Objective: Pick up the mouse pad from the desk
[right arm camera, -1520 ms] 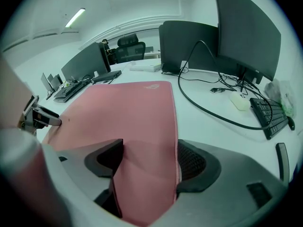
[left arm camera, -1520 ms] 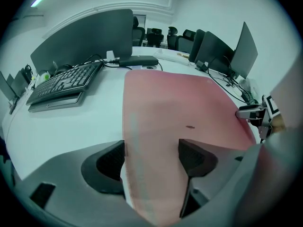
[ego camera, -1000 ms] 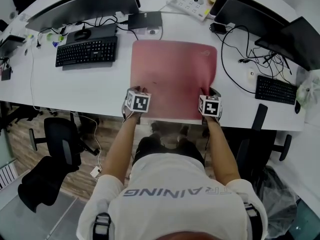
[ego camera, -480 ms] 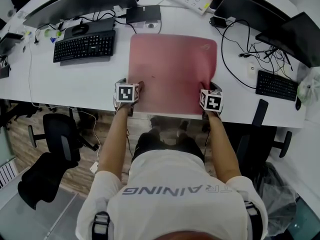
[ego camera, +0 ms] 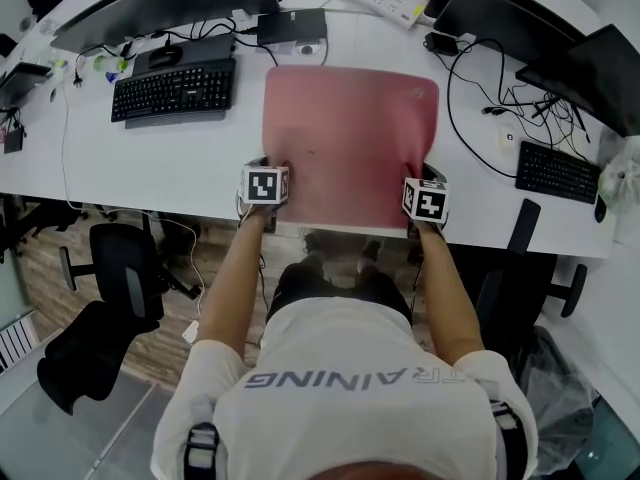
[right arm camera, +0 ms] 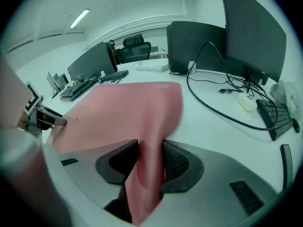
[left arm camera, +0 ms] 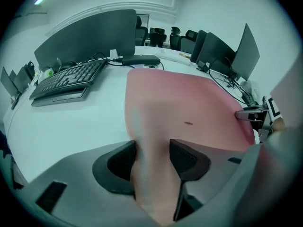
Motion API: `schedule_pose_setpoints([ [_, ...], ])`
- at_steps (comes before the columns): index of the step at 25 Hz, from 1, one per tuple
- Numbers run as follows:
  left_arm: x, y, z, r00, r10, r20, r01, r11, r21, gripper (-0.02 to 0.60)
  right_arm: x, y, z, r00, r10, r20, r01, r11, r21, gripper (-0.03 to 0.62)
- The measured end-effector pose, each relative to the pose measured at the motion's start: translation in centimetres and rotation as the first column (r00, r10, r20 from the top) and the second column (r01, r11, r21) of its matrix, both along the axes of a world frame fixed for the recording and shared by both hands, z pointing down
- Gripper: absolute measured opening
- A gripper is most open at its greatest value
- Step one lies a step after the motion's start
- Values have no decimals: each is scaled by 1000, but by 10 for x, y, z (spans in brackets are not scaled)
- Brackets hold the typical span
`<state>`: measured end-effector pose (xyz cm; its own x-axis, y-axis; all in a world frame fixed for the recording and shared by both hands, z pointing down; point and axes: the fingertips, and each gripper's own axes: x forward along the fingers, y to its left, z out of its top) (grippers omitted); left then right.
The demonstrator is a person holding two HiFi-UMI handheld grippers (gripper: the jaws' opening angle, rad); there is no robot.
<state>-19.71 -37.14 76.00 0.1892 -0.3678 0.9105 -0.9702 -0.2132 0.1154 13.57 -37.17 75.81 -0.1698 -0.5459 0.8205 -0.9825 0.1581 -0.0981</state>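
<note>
OK, mouse pad (ego camera: 350, 133) lies flat mid-desk (ego camera: 180, 173). It's a big pink sheet, keyboard (ego camera: 172, 90) off to its left, cables (ego camera: 465, 93) to its right, near edge right at the desk front. Both near corners are being worked.

Right gripper (right arm camera: 150, 162): jaws have just closed a bit further, pads nipped on the near-right corner, which curls up between them. Left gripper (left arm camera: 152, 161): jaws have just been closing too, but stand approx. half apart. The near-left edge sits between them, not pinched yet as far as I can see.

Handling, my guess: light, thin, v. floppy, since it bends where the right one has it. The cloth-looking top should give the pads grip; the underside prob. drags on the desk. Lift by one corner and it'll sag & fold, so two corners is the sensible hold, both raised together. Nothing fragile about it. Watch the far edge, which is close to a black box (ego camera: 290, 26) w/ wires.

Containers: none on the desk that I can spot, so nothing to report there.
</note>
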Motion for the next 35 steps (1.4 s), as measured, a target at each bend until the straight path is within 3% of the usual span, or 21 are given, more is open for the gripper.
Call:
schedule_pose_setpoints([
  [3, 3, 2, -1, 1000, 12, -8, -11, 1000, 5, 223, -1, 1, -1, 1000, -2, -2, 2, 1000, -3, 168],
  [8, 17, 4, -2, 999, 45, -23, -44, 999, 8, 97, -7, 2, -3, 1000, -25, -12, 25, 1000, -4, 132],
  [16, 21, 4, -11, 997, 70, -19, -69, 996, 48, 78, -17, 3, -15, 999, -44, -15, 44, 998, 40, 60],
  [29, 38, 2, -68, 993, 42, -108, -20, 981, 195, 71, -24, 1, -65, 999, -53, -4, 54, 991, 123, 57],
  [35, 37, -11, -105, 992, 25, -127, 10, 964, 267, 71, -18, -10, -106, 999, -37, 6, 35, 979, 200, 57],
])
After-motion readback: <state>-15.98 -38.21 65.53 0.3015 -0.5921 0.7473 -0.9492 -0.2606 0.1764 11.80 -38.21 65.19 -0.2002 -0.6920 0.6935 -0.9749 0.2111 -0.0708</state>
